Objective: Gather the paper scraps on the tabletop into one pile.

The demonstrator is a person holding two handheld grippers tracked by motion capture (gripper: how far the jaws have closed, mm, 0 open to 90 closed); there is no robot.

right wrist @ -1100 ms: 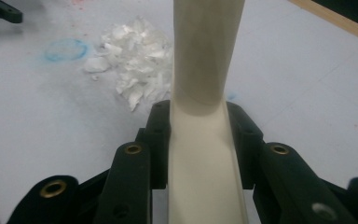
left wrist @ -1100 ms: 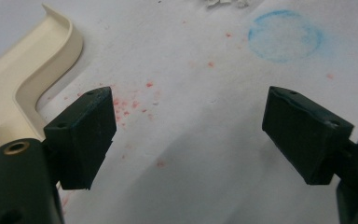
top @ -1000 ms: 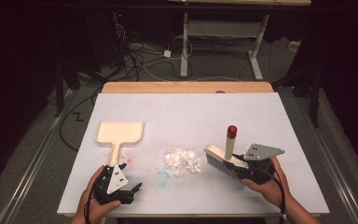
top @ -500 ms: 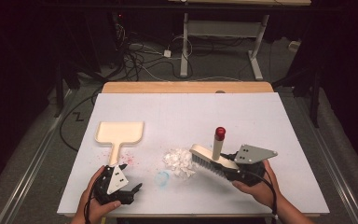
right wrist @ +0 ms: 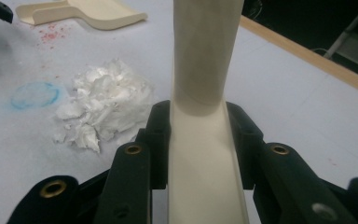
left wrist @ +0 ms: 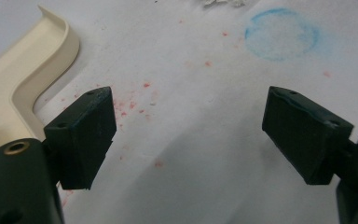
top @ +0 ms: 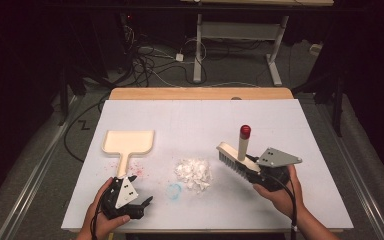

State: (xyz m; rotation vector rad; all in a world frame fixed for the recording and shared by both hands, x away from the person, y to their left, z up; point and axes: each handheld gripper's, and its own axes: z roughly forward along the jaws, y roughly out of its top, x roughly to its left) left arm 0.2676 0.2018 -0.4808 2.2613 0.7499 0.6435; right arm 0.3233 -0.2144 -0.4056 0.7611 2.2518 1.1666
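right tool (top: 266, 175): clamped on the brush (top: 237, 161), just right of the paper scraps (top: 193, 173)
left tool (top: 130, 202): wide open, empty, near dustpan (top: 128, 143) handle
risk: hard sweep probably scatters scraps past the unheld pan

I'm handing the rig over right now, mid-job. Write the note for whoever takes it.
Right gripper: shut on the brush, bristles down, right of the white scrap pile.
Left gripper: open, nothing between its jaws, near the table's front edge, beside the dustpan handle.
Dustpan: lies flat on the table, left of the pile, not held.
Done: brush picked up.
Left: grasp the dustpan, bring it to the pile, sweep the scraps in. Probably ignore the red specks and blue ring; they look like stains.
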